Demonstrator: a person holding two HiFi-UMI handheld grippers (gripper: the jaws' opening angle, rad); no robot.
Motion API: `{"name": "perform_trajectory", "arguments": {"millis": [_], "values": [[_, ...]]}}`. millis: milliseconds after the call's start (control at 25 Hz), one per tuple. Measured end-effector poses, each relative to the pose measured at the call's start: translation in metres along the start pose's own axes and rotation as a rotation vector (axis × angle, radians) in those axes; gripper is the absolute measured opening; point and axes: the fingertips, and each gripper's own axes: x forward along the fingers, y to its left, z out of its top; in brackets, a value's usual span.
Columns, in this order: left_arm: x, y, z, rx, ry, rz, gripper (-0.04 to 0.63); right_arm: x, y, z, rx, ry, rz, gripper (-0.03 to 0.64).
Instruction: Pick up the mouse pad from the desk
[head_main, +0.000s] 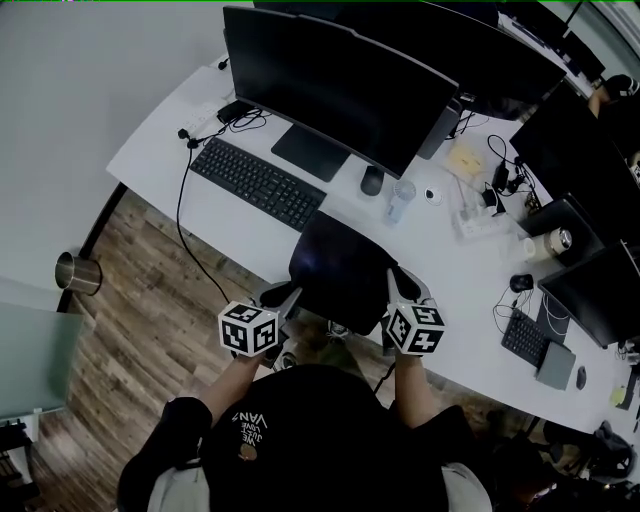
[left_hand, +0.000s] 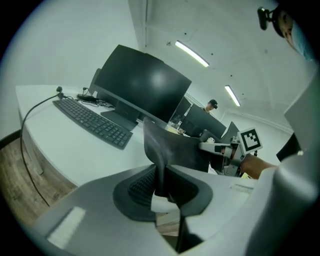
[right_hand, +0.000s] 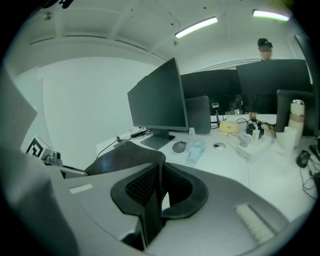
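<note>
The black mouse pad (head_main: 343, 268) hangs above the front of the white desk (head_main: 245, 220), bowed between my two grippers. My left gripper (head_main: 292, 297) is shut on the pad's near left corner, and the pad's edge (left_hand: 156, 150) stands upright between its jaws. My right gripper (head_main: 392, 287) is shut on the near right corner, where the pad (right_hand: 131, 157) curls over the jaws. In the left gripper view, the right gripper (left_hand: 212, 146) shows beyond the pad.
A black keyboard (head_main: 257, 183) and a large monitor (head_main: 330, 85) stand behind the pad. A mouse (head_main: 372, 180) and a small clear fan (head_main: 400, 198) lie to its back right. More monitors, cables and a cup (head_main: 552, 242) crowd the right. A metal bin (head_main: 78, 273) stands on the wood floor.
</note>
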Motion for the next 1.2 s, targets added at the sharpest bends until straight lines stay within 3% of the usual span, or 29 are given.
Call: {"name": "perform_trajectory", "arguments": {"millis": [760, 1200], "values": [[-0.110, 0.016, -0.013, 0.053, -0.088, 0.005, 0.057, -0.049, 0.106, -0.009, -0.065, -0.051, 0.083, 0.041], [-0.144, 0.020, -0.027, 0.041, -0.135, 0.031, 0.057, -0.060, 0.135, -0.022, -0.107, -0.052, 0.091, 0.040]]}}
